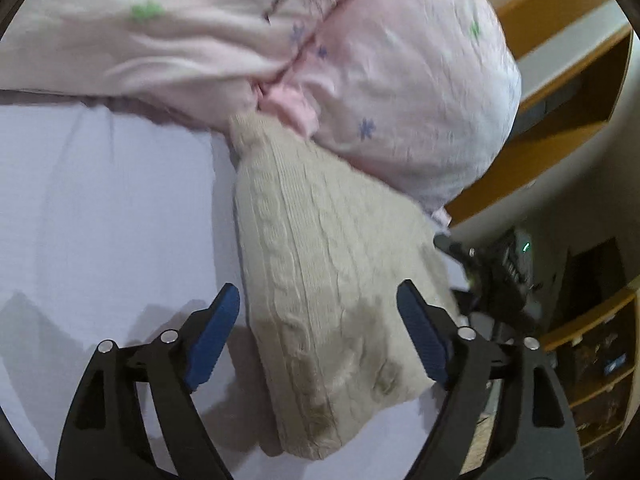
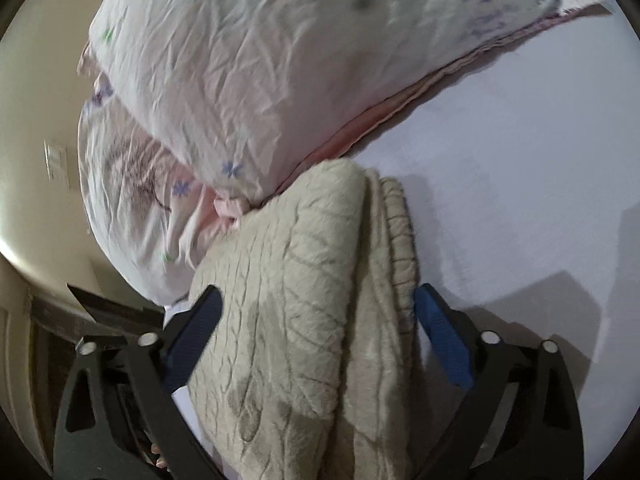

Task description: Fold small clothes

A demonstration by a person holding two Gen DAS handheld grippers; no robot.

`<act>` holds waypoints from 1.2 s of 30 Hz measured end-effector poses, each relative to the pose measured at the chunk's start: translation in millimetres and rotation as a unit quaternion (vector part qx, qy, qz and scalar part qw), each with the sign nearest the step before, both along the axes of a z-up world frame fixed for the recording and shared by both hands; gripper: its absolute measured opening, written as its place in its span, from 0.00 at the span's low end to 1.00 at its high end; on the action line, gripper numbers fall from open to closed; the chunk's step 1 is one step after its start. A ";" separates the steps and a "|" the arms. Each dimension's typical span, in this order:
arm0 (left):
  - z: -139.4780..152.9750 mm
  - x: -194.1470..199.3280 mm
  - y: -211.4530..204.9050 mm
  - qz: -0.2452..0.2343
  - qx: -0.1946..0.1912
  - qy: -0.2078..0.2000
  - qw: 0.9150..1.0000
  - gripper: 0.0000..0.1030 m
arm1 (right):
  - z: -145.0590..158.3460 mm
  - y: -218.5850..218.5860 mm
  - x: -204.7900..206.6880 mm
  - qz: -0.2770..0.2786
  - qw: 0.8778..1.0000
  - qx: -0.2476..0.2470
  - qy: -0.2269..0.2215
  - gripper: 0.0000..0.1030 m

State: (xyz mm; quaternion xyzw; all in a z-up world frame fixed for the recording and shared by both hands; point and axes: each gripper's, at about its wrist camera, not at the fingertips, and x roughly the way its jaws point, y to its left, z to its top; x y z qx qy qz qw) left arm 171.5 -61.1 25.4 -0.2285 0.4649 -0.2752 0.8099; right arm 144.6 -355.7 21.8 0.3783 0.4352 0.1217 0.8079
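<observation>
Your left gripper (image 1: 318, 312) and right gripper (image 2: 318, 316) both gape wide around the beige knit garment (image 1: 320, 280); pink pillows (image 1: 400, 80) lie beyond it.

White bed sheet (image 1: 112, 208) fills lower left; beige cable-knit garment (image 1: 328, 280) lies at centre, pink patterned pillows (image 1: 400, 80) across the top.

My beige cable-knit sweater (image 1: 320, 280) is bunched into a folded bundle on the white sheet (image 1: 100, 220), its far end tucked against the pink flowery pillows (image 1: 380, 80). From the right, its ribbed edge (image 2: 400, 240) shows stacked layers.
</observation>
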 end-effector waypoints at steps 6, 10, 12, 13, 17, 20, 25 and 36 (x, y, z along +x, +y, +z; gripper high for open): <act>-15.5 -1.6 -21.2 -0.007 0.026 -0.016 1.000 0.69 | -10.1 -3.2 -0.3 -0.005 0.999 0.038 0.014 0.39; -11.4 -3.7 5.0 -0.012 -0.019 -0.004 1.000 0.40 | 0.4 6.5 -4.3 0.015 0.996 0.085 -0.025 0.31; -0.1 -13.4 28.9 -0.013 -0.032 -0.016 0.999 0.38 | 5.6 27.2 -2.9 0.055 0.990 0.119 -0.047 0.30; 7.4 -21.7 41.3 -0.005 -0.024 -0.035 0.999 0.38 | 8.4 40.1 -1.8 0.072 0.989 0.118 -0.052 0.30; 19.1 -34.8 83.2 0.050 0.047 -0.076 0.995 0.45 | 12.0 99.5 11.0 0.106 0.993 0.026 -0.044 0.36; 20.4 -41.6 105.5 0.111 0.132 -0.095 0.980 0.46 | 25.6 107.2 2.3 0.040 0.993 -0.096 -0.050 0.49; 37.1 -86.0 122.6 0.128 0.146 -0.140 0.971 0.73 | 55.4 105.7 -29.7 0.033 0.993 -0.060 -0.097 0.46; 5.3 -131.1 95.2 0.103 0.193 -0.095 0.971 0.88 | 35.6 117.1 -11.6 -0.031 0.995 -0.094 -0.019 0.11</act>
